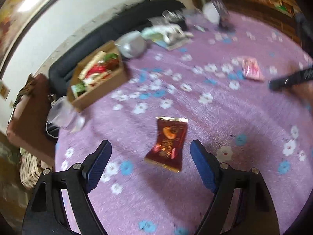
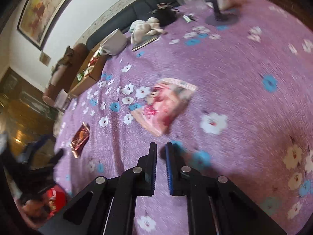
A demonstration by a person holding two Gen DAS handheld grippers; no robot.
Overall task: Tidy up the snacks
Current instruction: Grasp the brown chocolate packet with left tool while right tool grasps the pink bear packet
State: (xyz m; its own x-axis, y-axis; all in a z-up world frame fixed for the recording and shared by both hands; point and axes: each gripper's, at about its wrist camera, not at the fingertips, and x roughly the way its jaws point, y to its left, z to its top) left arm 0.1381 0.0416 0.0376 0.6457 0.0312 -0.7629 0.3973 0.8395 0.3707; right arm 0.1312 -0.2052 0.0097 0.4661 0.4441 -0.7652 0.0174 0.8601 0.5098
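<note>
The cardboard box (image 1: 97, 76) is already stuffed with red and green packets, yet two snacks lie on the purple bedspread (image 1: 215, 117) away from it. Left tongs (image 1: 150, 156) gape wide over the brown packet (image 1: 168, 143); right tongs (image 2: 160, 156) sit closed and empty, just short of the pink packet (image 2: 166, 105).

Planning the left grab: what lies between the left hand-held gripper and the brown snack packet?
Only bare purple flowered cloth, seen in the left wrist view. The open left hand-held gripper frames the brown snack packet without touching it.
</note>
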